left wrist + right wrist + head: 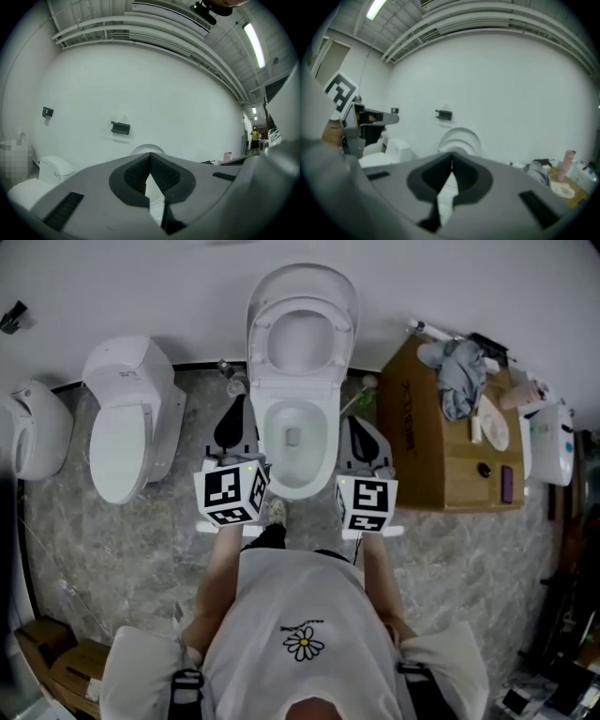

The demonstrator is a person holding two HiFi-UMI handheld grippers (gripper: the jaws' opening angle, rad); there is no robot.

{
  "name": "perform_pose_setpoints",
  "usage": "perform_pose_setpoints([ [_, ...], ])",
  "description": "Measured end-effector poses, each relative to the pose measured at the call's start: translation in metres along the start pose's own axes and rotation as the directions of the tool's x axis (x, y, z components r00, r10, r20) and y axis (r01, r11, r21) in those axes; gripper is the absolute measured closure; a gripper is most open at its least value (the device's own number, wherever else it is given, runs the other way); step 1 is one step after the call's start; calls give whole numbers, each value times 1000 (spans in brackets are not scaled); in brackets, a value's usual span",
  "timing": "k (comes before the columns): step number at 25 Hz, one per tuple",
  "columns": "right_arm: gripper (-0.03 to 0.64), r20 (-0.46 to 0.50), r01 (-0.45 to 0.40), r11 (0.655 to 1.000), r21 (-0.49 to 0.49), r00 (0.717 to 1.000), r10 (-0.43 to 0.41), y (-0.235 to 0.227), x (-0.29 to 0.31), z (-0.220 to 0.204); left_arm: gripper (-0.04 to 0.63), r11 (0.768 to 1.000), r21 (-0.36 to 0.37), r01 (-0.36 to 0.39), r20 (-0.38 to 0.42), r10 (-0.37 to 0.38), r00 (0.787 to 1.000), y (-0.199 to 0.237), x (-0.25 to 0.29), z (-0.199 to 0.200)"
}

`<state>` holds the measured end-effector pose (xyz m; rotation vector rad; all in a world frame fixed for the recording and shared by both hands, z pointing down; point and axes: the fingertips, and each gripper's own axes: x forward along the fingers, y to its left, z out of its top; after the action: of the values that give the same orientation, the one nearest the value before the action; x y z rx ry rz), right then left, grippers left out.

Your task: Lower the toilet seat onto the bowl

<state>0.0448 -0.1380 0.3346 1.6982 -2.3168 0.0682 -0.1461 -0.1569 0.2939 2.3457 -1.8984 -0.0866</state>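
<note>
The white toilet stands in the middle of the head view with its seat (302,307) and lid upright against the wall, above the open bowl (296,487). My left gripper (240,403) hovers just left of the bowl, my right gripper (355,421) just right of it; neither touches the toilet. Both are shut with nothing between the jaws. In the left gripper view the left gripper (150,154) points at the raised lid (147,148). In the right gripper view the right gripper (451,155) points at the raised seat (462,137).
A second toilet (127,418) with its lid down stands to the left, with another white fixture (33,427) beyond it. A wooden cabinet (441,460) carrying a cloth and bottles stands close on the right. Cardboard boxes (56,662) sit at the lower left.
</note>
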Motion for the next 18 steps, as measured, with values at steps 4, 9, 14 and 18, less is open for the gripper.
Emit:
perform_pose_setpoints([
  [4, 588, -17, 38, 999, 7, 999, -38, -9, 35, 3, 569, 1000, 7, 23, -14, -23, 1000, 13, 37, -7],
  [9, 588, -44, 43, 999, 16, 998, -42, -20, 63, 1, 569, 1000, -9, 19, -33, -20, 999, 16, 63, -12],
  [14, 586, -45, 55, 996, 74, 998, -52, -40, 83, -8, 569, 999, -22, -29, -37, 28, 999, 12, 77, -18],
  [18, 586, -48, 27, 996, 80, 999, -23, -42, 95, -11, 569, 998, -17, -52, -67, 51, 996, 14, 87, -28],
])
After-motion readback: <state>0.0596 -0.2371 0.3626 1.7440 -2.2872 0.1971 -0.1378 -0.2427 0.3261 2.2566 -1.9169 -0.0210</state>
